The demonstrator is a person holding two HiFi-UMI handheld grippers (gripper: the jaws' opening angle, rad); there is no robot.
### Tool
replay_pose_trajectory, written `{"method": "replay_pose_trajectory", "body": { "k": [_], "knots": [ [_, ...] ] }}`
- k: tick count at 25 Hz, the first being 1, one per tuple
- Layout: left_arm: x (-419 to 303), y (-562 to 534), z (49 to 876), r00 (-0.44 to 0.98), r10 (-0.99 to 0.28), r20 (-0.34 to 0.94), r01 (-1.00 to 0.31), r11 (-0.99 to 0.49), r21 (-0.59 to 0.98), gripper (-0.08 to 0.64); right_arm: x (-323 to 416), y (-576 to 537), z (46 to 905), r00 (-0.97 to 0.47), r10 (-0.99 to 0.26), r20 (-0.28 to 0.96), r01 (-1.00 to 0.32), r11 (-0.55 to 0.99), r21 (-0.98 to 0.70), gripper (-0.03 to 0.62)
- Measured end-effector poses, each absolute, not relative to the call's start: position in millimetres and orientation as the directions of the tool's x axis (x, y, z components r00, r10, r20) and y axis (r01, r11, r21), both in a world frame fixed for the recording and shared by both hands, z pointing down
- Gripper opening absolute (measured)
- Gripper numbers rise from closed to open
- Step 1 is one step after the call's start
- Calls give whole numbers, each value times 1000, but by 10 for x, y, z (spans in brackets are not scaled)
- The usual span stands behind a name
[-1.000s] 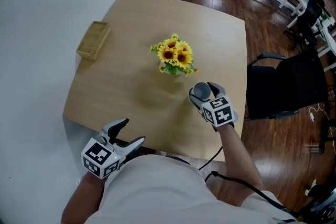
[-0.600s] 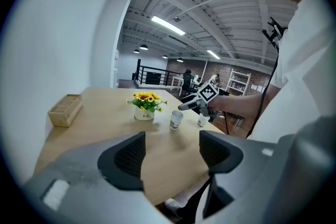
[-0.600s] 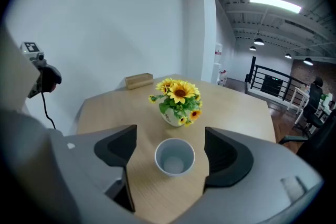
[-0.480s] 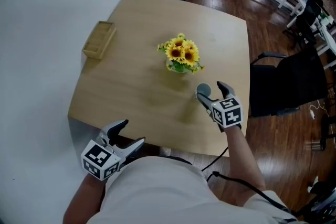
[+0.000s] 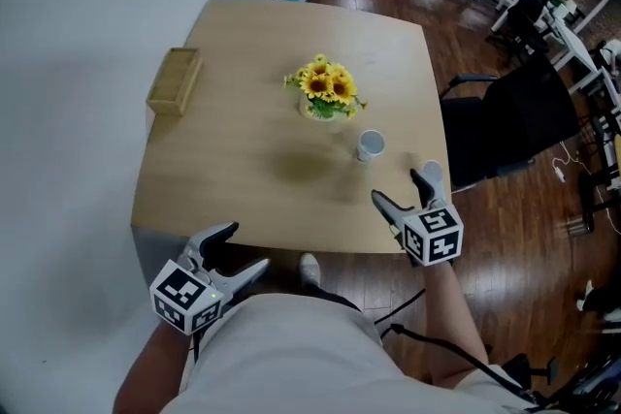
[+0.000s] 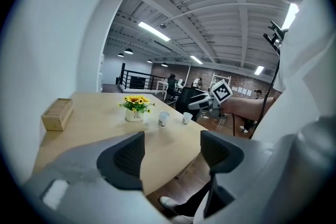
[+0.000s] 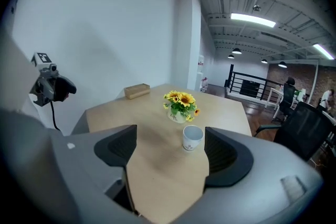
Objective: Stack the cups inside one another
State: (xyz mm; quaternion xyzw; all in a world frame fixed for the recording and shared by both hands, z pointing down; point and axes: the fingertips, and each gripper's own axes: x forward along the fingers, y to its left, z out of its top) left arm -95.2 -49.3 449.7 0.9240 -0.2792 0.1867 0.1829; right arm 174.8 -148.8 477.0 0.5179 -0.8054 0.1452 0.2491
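A white paper cup stands upright on the wooden table, just right of the sunflower pot. My right gripper hovers open over the table's near right edge, a short way back from the cup and holding nothing. In the right gripper view the cup shows beyond the gap of the open right gripper. The left gripper view shows two cups, the second close to the right gripper. My left gripper is open and empty, below the table's near left corner.
A wooden box lies at the table's far left edge. A black chair stands right of the table on the wood floor. A white wall runs along the left. The person's shoe shows under the near edge.
The right gripper let go of the cup and drew back toward the person. The cup now stands alone by the flowers. The left gripper stayed put.
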Motion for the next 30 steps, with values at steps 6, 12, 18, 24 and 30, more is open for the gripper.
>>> {"method": "replay_pose_trajectory", "body": {
  "k": [6, 12, 18, 24, 30],
  "knots": [
    [-1085, -7, 4623, 831, -346, 436, -497, -815, 299, 353, 1763, -576, 4918, -235, -765, 599, -954, 300, 10, 400],
    [-1102, 245, 4876, 848, -279, 450, -447, -833, 326, 353, 1986, 54, 5136, -134, -744, 655, -977, 208, 36, 400],
    [-908, 38, 4803, 830, -339, 443, -493, -817, 299, 353, 2536, -193, 5317, -99, -732, 674, -981, 187, 59, 400],
    [-321, -291, 4667, 812, -385, 439, -526, -809, 262, 353, 3278, -945, 5540, -92, -727, 680, -981, 184, 65, 399],
    [224, -616, 4620, 780, -443, 442, -579, -778, 242, 353, 3708, -1580, 6066, -123, -669, 733, -971, 234, 50, 403]
  ]
}}
